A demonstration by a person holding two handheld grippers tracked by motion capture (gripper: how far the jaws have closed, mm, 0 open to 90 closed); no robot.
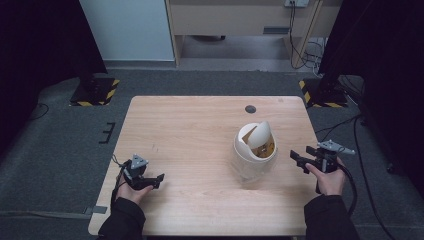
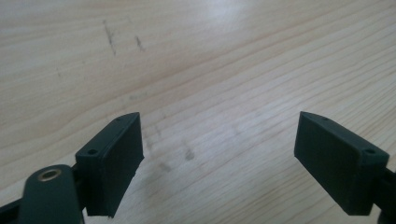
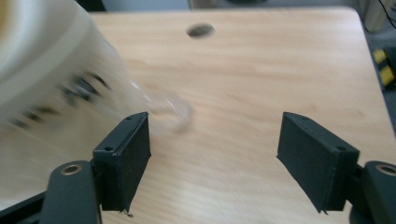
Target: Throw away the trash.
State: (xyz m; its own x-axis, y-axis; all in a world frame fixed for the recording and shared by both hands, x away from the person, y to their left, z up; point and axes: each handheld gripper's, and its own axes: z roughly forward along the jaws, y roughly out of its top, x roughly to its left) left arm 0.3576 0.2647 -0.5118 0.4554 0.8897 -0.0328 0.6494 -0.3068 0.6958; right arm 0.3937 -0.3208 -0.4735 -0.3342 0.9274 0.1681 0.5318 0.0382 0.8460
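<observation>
A cream-white plastic bin with a clear lower body and a tilted swing lid (image 1: pixel 255 149) stands upright on the light wooden surface (image 1: pixel 200 125), in the right half and a little nearer the person than the middle. Its oval lid flap is tipped up on edge, leaving the mouth partly open, and something yellowish-brown shows inside; what it is cannot be told. A small dark round hole (image 1: pixel 250 109) sits in the surface beyond the bin, near the far edge.

The right claw (image 1: pixel 298 160) is held just to the right of the bin, near it but apart, jaws pointing leftward toward it. In the right gripper view its two black jaws stand wide apart, released, with bare wood between them; the bin (image 3: pixel 56 70) appears blurred at the upper left, close to the left-hand jaw, and the dark hole (image 3: pixel 201 31) lies farther off.

The left claw (image 1: pixel 155 180) rests low over the near left part of the surface, well apart from the bin. In the left gripper view its jaws are likewise spread and released, with bare scuffed wood grain between them.

Beyond the surface lies grey carpet (image 1: pixel 60 140).
</observation>
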